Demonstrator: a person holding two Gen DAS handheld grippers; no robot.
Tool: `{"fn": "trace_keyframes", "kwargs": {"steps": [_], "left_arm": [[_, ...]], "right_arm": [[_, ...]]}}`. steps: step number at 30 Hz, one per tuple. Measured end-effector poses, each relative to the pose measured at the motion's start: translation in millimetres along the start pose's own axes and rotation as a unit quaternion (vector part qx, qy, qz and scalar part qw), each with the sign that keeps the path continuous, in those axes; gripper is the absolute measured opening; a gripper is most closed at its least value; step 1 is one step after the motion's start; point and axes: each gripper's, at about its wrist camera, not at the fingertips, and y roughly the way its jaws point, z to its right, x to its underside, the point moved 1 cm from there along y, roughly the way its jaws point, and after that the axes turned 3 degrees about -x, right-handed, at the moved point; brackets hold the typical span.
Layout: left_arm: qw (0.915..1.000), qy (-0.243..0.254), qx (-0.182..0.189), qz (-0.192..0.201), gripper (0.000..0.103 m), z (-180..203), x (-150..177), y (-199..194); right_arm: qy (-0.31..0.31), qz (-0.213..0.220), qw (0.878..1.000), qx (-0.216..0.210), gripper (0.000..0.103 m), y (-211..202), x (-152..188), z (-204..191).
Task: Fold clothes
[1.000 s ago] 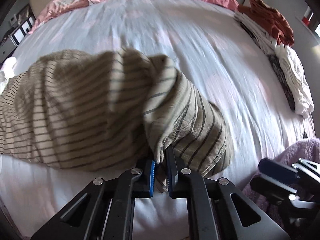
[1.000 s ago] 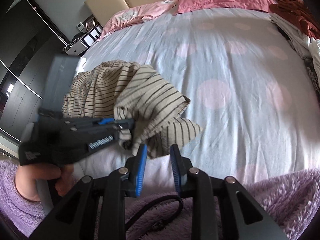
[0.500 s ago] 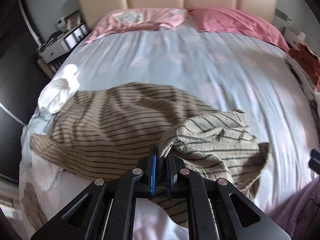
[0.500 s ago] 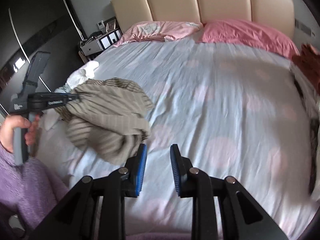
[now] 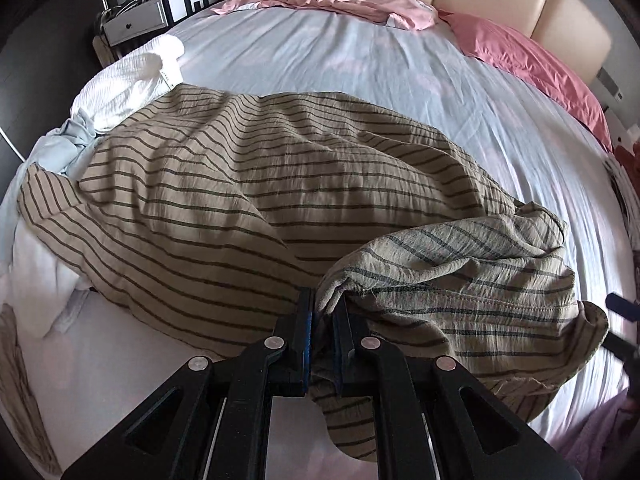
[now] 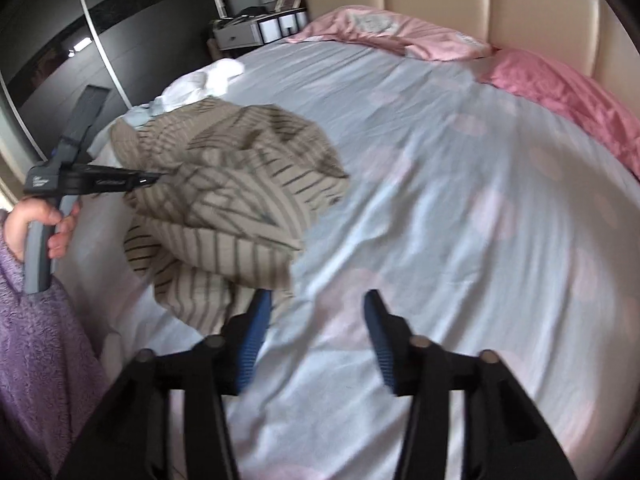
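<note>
The striped garment (image 5: 256, 200), bunched up a second ago, now lies spread across the near-left part of the bed (image 5: 400, 64), its long axis running left to right, stripes roughly along it. The left gripper (image 5: 323, 312) is clamped on a fold at the near edge. The right gripper (image 6: 316, 312) has just been opening, nothing between its jaws.

Beige padded headboard (image 6: 496, 12), pink pillows (image 5: 532, 56), dark wardrobe (image 6: 80, 40), white nightstand (image 5: 136, 24).
</note>
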Motion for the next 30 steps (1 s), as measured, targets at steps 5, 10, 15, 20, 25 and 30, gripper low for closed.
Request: {"fn": "trace_keyframes", "kwargs": {"steps": [5, 10, 15, 20, 25, 30], "left_arm": [[1.0, 0.002, 0.001, -0.008, 0.01, 3.1, 2.2, 10.5], [1.0, 0.0, 0.008, -0.004, 0.01, 1.6, 3.4, 10.3], [1.0, 0.004, 0.0, 0.007, 0.009, 7.1, 0.7, 2.6], [0.9977, 0.037, -0.01, 0.057, 0.008, 32.3, -6.3, -36.6], [0.9912, 0.066, 0.001, 0.114, 0.008, 67.4, -13.8, -99.9], [0.9796, 0.089, 0.03, 0.177, 0.008, 98.8, -33.3, -171.9]], "right_arm": [[-0.025, -0.026, 0.999, 0.011, 0.053, 32.4, 2.2, -10.5], [-0.013, 0.009, 1.0, 0.014, 0.029, 41.0, -11.0, -12.3], [-0.02, 0.057, 0.997, 0.039, 0.007, 26.5, -19.0, -20.1], [0.014, 0.101, 0.991, 0.09, 0.004, -5.3, -20.0, -4.9], [0.049, 0.143, 0.979, 0.138, 0.004, -50.0, -16.2, 7.3], [0.068, 0.195, 0.961, 0.185, 0.003, -113.6, -19.9, 11.9]]}}
